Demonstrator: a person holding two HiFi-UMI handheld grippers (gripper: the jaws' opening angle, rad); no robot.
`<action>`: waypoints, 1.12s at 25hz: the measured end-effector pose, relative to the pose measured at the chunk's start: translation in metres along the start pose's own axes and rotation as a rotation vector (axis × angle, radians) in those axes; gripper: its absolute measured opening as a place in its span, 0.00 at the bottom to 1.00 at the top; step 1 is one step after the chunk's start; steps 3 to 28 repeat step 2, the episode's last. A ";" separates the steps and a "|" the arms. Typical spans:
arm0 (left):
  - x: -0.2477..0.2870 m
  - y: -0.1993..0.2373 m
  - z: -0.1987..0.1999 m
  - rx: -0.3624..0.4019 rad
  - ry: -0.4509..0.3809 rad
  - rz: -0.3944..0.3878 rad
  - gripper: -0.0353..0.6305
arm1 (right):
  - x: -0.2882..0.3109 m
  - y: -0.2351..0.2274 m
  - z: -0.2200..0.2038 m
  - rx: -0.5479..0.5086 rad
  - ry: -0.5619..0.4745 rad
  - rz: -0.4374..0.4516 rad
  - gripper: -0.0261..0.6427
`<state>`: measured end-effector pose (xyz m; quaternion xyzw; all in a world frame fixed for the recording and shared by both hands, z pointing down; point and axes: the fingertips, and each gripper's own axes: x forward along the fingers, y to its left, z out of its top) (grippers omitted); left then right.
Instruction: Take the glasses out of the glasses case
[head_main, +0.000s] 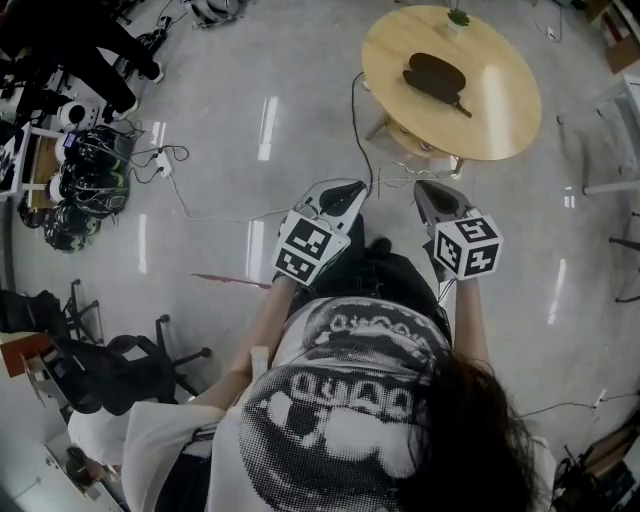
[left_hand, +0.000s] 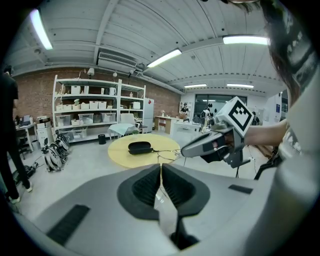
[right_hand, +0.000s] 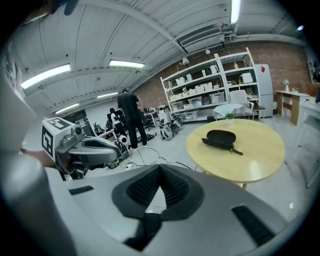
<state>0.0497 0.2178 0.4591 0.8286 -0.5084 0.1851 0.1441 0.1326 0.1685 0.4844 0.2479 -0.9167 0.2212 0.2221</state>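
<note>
Head view: printed shirt (head_main: 350, 400) nearest the camera, both forearms reaching forward from it.

Left tool (head_main: 345, 190): held in the air in front of the body, angled somewhat downward. In its own view the ribbed pads meet at their tips with nothing between them. Clenched, empty.

Right tool (head_main: 432, 190): level with the left one, just beside it but not touching, same downward tilt. In its own view the pads are closed tip to tip, nothing gripped. Clenched, empty.

Each tool carries its marker cube (head_main: 467, 247) at the rear, above the wrist.

Floor (head_main: 270, 130): pale and glossy, with ceiling lights reflected in it. Cables (head_main: 200, 205) run across it between the tools and the clutter at the left.

Surface (head_main: 500, 110): round, light wood, ahead of the tools and well apart from them.

Glasses case (head_main: 435, 75): dark and oval, lying flat near the middle of the surface, lid shut. A short cord trails from one end toward the near rim. Neither tool touches it. The glasses are not visible in any view.

Potted plant (head_main: 458, 16): small, at the far rim of the surface.

Background, right gripper view: white shelves (right_hand: 220, 85) with boxes against a brick wall; a person (right_hand: 131, 120) in dark clothing stands further left.
</note>
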 end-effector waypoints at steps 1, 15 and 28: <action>0.000 0.000 0.000 -0.002 0.000 0.001 0.08 | 0.000 -0.001 0.000 -0.002 0.001 0.000 0.04; 0.001 0.001 0.001 -0.005 0.001 0.002 0.08 | 0.000 -0.002 0.001 -0.004 0.002 0.000 0.04; 0.001 0.001 0.001 -0.005 0.001 0.002 0.08 | 0.000 -0.002 0.001 -0.004 0.002 0.000 0.04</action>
